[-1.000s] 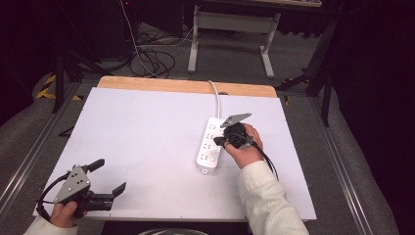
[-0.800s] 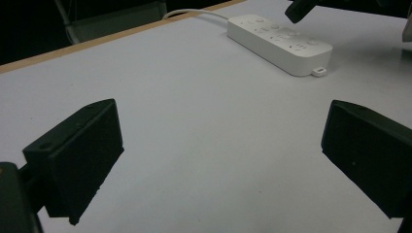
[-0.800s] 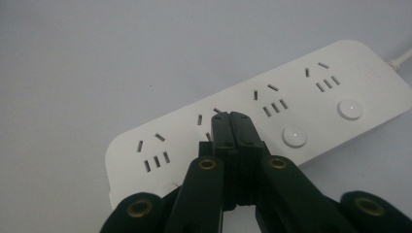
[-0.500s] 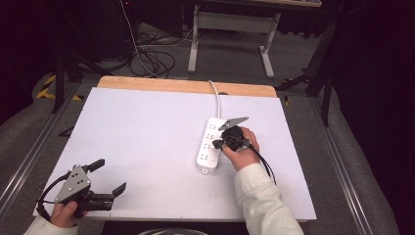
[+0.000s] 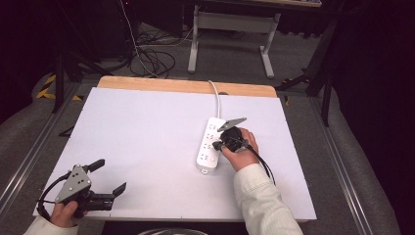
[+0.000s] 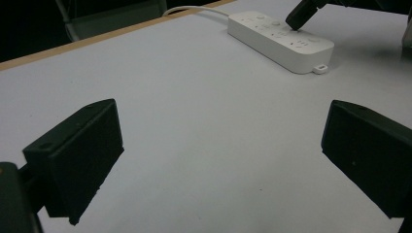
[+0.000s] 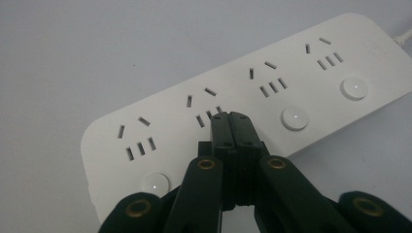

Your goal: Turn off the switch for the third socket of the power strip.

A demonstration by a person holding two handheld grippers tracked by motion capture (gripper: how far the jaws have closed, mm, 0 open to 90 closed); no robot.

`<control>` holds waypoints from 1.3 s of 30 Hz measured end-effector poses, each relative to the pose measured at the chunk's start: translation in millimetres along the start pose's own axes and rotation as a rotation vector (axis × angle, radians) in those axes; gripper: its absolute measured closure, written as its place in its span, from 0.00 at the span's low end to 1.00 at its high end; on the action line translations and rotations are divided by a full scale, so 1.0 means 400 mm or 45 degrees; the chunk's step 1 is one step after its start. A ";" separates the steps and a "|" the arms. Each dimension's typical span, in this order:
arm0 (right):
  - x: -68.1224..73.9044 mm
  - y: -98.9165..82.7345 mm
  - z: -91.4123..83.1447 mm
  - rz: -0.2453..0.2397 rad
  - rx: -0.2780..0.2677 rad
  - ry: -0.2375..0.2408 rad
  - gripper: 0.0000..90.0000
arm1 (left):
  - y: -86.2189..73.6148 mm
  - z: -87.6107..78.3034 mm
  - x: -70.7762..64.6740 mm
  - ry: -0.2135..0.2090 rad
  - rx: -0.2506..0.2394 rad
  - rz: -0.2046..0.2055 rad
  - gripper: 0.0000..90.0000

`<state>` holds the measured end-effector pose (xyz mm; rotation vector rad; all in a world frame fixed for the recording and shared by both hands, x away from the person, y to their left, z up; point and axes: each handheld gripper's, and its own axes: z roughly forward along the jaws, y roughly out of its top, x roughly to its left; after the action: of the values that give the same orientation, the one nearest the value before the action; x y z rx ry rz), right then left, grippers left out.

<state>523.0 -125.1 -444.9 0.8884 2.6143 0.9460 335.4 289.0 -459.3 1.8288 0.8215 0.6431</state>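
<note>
A white power strip (image 5: 209, 147) with several sockets and round buttons lies right of the table's centre, its cord (image 5: 216, 98) running to the far edge. My right gripper (image 5: 219, 145) is shut with nothing between its jaws. In the right gripper view its closed tips (image 7: 230, 119) point down at the power strip (image 7: 252, 92), just below the second socket from the near end, hiding the spot where that socket's button would sit. From the left gripper view the right gripper's tip (image 6: 297, 19) seems to rest on the strip (image 6: 279, 41). My left gripper (image 5: 110, 175) stands open and empty at the near left corner.
The white table top (image 5: 147, 132) has a wooden strip along its far edge (image 5: 186, 86). Beyond the table, cables (image 5: 147, 58) lie on the floor beside a metal stand (image 5: 230, 29). A metal rail (image 5: 342, 161) runs along the table's right side.
The right hand has shifted very slightly toward the strip's near end, jaws still shut. The left gripper has not moved.
</note>
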 end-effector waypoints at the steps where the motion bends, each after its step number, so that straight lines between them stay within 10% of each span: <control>1: 0.000 0.000 0.000 -0.002 0.002 0.000 1.00 | 0.000 0.000 0.000 0.000 0.001 0.002 0.02; 39: 0.014 0.009 0.010 -0.001 0.073 -0.035 1.00 | 0.000 0.002 -0.001 -0.002 0.015 0.009 0.02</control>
<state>521.9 -117.4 -445.5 0.9079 2.6302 0.8565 335.6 288.3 -459.5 1.8432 0.8196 0.6427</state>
